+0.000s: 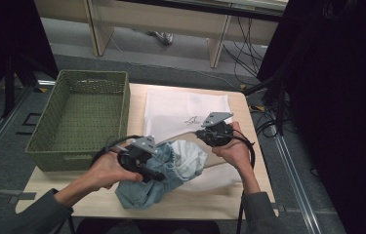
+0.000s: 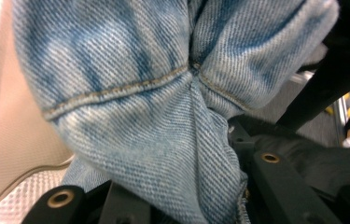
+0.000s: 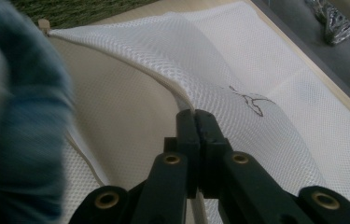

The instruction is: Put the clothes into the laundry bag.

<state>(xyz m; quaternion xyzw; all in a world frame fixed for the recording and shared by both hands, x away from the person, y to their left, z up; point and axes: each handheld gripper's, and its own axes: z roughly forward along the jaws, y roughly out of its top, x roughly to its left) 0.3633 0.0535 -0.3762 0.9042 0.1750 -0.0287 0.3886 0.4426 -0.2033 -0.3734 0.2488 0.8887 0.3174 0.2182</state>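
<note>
Denim (image 2: 163, 116) bunches close against the left claw (image 1: 157, 168), whose jaws are clamped on it, above the desk (image 1: 73, 190). Right claw (image 1: 201, 132) has its jaws together on the raised lip of the mesh bag (image 3: 238, 88). Green basket (image 1: 80, 117) sits at the desk's left.

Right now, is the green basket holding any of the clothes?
No. In the high view the green basket shows only its bare woven floor, while the denim garment sits at the white mesh bag on the table.
</note>
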